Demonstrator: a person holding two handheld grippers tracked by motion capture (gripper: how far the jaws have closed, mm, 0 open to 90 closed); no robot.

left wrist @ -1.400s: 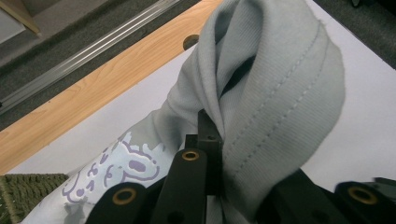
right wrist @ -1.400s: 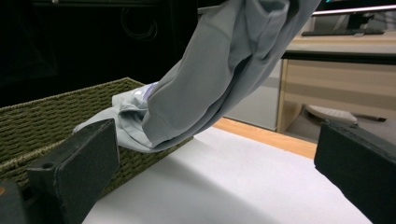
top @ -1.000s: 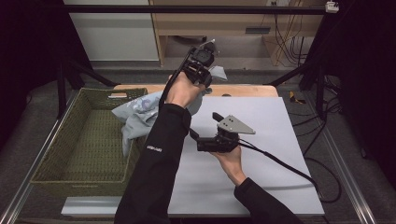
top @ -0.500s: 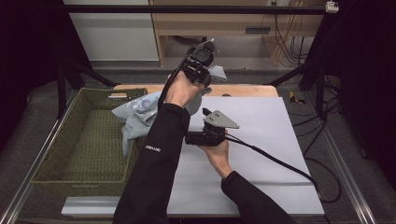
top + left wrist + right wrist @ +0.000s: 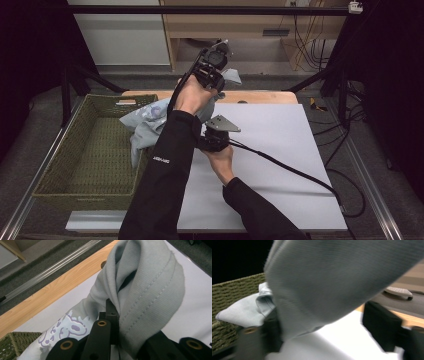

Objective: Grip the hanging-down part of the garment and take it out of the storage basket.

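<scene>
A light blue-grey garment [image 5: 145, 120] with a purple print hangs from my left gripper [image 5: 218, 82], which is held high over the table's far edge and is shut on a fold of it [image 5: 147, 290]. The cloth drapes down onto the rim of the green woven basket [image 5: 55, 165]. My right gripper [image 5: 204, 141] reaches in low from the right, partly hidden under the left forearm. Its jaws have just been closing. In the right gripper view the hanging garment [image 5: 332, 277] sits between the jaws [image 5: 319, 322], against the left one, with a gap to the right one.
The basket stands at the table's left. A white sheet [image 5: 280, 150] covers the table, with a wooden strip [image 5: 260, 96] at its far edge. The right gripper's black cable [image 5: 290, 170] trails across the sheet to the right. A shelf unit stands beyond the table.
My right gripper has slid left across the table to the hanging garment, going under the left forearm. The left gripper has stayed in place with the cloth.
</scene>
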